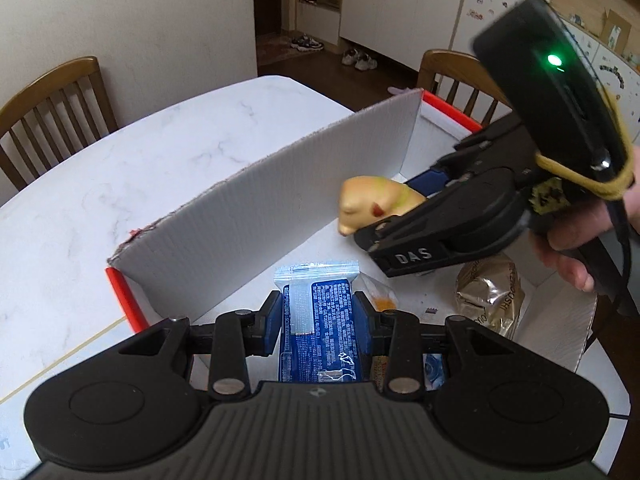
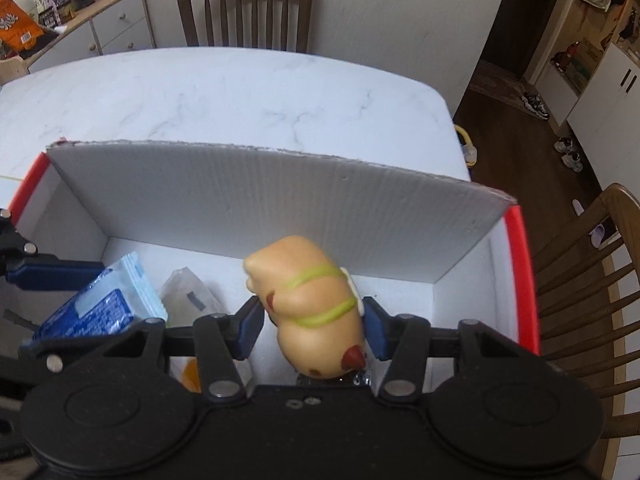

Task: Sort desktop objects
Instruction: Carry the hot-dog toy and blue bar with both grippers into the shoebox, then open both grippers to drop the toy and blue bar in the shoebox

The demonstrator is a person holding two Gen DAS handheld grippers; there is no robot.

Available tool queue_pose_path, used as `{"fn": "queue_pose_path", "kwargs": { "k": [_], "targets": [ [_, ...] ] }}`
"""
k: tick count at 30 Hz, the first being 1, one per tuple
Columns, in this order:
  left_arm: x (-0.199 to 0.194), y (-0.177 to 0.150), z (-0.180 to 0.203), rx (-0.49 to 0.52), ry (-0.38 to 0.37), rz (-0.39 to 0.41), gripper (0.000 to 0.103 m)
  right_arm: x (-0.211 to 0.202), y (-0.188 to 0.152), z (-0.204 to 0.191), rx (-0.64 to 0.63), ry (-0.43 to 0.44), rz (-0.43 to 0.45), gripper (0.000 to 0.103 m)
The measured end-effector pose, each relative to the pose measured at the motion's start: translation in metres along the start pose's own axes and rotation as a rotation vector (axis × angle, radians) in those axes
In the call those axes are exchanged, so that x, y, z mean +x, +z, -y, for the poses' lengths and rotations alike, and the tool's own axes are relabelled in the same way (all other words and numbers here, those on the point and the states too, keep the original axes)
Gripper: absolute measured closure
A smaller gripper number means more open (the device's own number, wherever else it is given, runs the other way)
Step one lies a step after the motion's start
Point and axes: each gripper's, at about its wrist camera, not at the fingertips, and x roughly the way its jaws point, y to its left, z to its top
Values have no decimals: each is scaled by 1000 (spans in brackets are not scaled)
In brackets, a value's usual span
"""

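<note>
My left gripper [image 1: 317,312] is shut on a blue and white snack packet [image 1: 318,320] and holds it over the open white cardboard box [image 1: 280,200] with red edges. My right gripper [image 2: 314,316] is shut on a tan animal-shaped squishy toy [image 2: 310,296] with green stripes, also above the box floor. In the left wrist view the toy [image 1: 372,200] shows beside the right gripper [image 1: 390,236], which a hand [image 1: 568,248] holds. In the right wrist view the packet [image 2: 96,312] and a left finger [image 2: 56,272] appear at the left.
Inside the box lie a gold foil bag [image 1: 490,296] and a clear pouch with orange contents [image 1: 378,294]. The box stands on a white marble table [image 2: 240,92]. Wooden chairs [image 2: 246,12] stand around it. The box's tall back flap [image 2: 280,200] rises behind both grippers.
</note>
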Motion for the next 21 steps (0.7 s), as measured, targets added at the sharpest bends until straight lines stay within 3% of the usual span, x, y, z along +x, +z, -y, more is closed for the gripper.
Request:
{"fn": "queue_pose_path", "kwargs": {
  "k": [9, 21],
  "targets": [
    [9, -2, -1, -8, -17, -35, 67, 16, -3, 1, -1, 7, -43, 53],
    [17, 1, -4, -12, -41, -74, 66, 13, -3, 4, 8, 3, -31, 50]
  ]
}}
